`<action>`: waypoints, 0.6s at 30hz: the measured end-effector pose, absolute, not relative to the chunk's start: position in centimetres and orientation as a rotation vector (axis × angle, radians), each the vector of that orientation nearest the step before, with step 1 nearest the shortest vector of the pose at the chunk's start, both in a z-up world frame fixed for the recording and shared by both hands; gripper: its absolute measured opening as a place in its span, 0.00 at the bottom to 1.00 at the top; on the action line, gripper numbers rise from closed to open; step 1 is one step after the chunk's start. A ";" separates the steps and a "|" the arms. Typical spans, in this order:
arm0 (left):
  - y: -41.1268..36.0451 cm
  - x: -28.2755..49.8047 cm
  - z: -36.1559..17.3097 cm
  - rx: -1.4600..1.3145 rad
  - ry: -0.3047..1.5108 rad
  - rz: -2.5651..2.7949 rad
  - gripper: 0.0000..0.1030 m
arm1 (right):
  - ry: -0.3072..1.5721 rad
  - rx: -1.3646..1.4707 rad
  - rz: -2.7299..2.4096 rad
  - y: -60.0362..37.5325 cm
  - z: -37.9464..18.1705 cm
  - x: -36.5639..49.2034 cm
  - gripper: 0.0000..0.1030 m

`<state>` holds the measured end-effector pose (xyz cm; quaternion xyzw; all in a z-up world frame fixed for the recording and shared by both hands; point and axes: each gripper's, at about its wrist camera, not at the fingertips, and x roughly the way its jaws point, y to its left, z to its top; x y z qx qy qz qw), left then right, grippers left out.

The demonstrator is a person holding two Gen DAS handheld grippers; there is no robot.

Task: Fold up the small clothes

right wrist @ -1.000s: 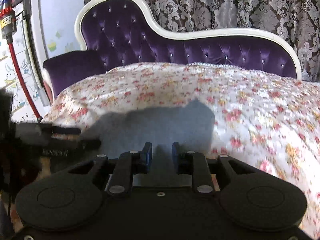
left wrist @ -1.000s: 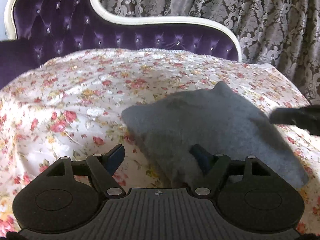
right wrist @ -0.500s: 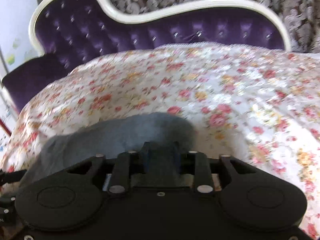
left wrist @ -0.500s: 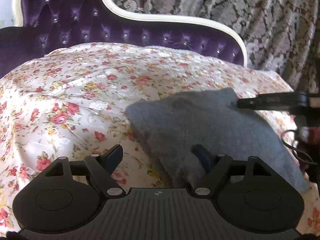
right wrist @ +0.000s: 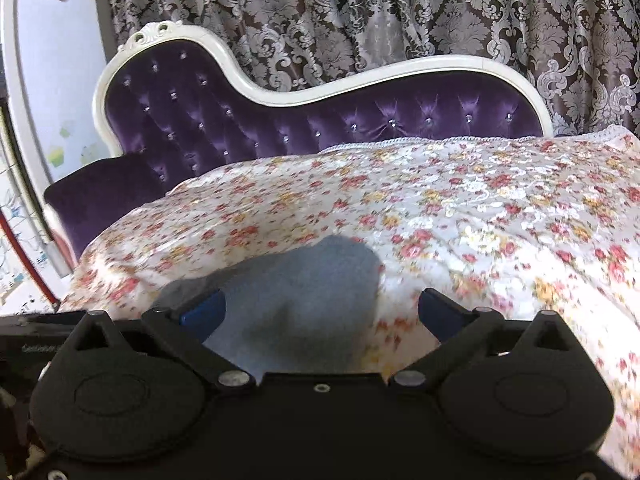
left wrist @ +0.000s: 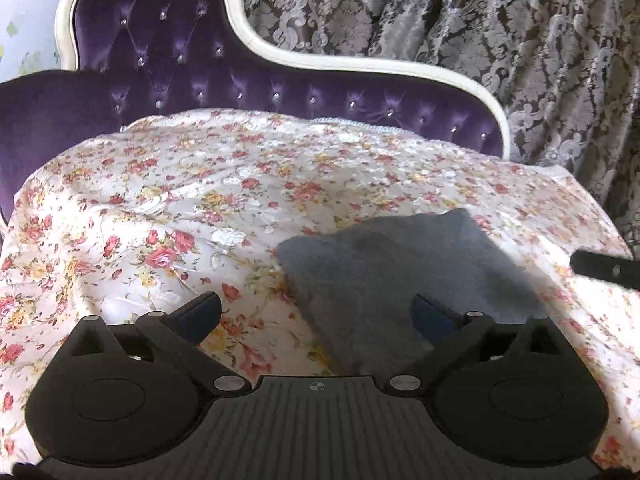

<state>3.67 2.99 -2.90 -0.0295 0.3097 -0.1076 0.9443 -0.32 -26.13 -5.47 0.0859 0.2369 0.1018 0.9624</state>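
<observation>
A small grey garment [left wrist: 400,272] lies folded in a compact pad on the flowered bed cover [left wrist: 200,200]. My left gripper [left wrist: 316,314] hovers over its near left edge with the jaws opening wide. The blue pads [left wrist: 430,316] touch nothing, and only the cloth's edge lies below the gap. In the right wrist view the same grey garment [right wrist: 304,300] lies under my right gripper [right wrist: 322,312], whose jaws are also opening wide, clear of the fabric. A black piece of the right-hand tool [left wrist: 604,268] shows at the far right of the left wrist view.
The flowered cover [right wrist: 480,208] drapes a purple tufted chaise with a white frame [right wrist: 320,88]. Behind it hangs a patterned curtain [right wrist: 400,12]. A pale wall [right wrist: 52,80] and a red cord [right wrist: 24,256] stand at the left. The cover falls away at both sides.
Both grippers have opened wide. The right one, nearly shut on the grey garment's edge a second ago, has let it go. The left one's right finger has come off the cloth, and both have lifted slightly.
</observation>
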 end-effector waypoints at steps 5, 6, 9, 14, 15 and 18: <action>2.3 2.2 -2.0 -0.082 0.638 -0.230 1.00 | 0.475 0.153 0.166 -25.3 -5.3 -2.4 1.00; 2.2 2.0 -1.9 -0.084 0.649 -0.233 1.00 | 0.471 0.155 0.159 -25.2 -5.2 -2.8 1.00; 1.9 0.9 -1.5 -0.093 0.666 -0.262 1.00 | 0.477 0.168 0.152 -25.2 -4.9 -3.9 1.00; -0.4 -0.9 -0.5 0.054 0.685 -0.161 1.00 | 0.524 0.161 0.111 -25.1 -4.6 -5.3 1.00; -0.7 -1.3 -0.3 0.078 0.684 -0.150 1.00 | 0.535 0.161 0.107 -25.1 -4.6 -5.5 1.00; -1.4 -2.5 0.3 0.094 0.670 -0.159 1.00 | 0.549 0.170 0.117 -24.8 -4.6 -6.4 1.00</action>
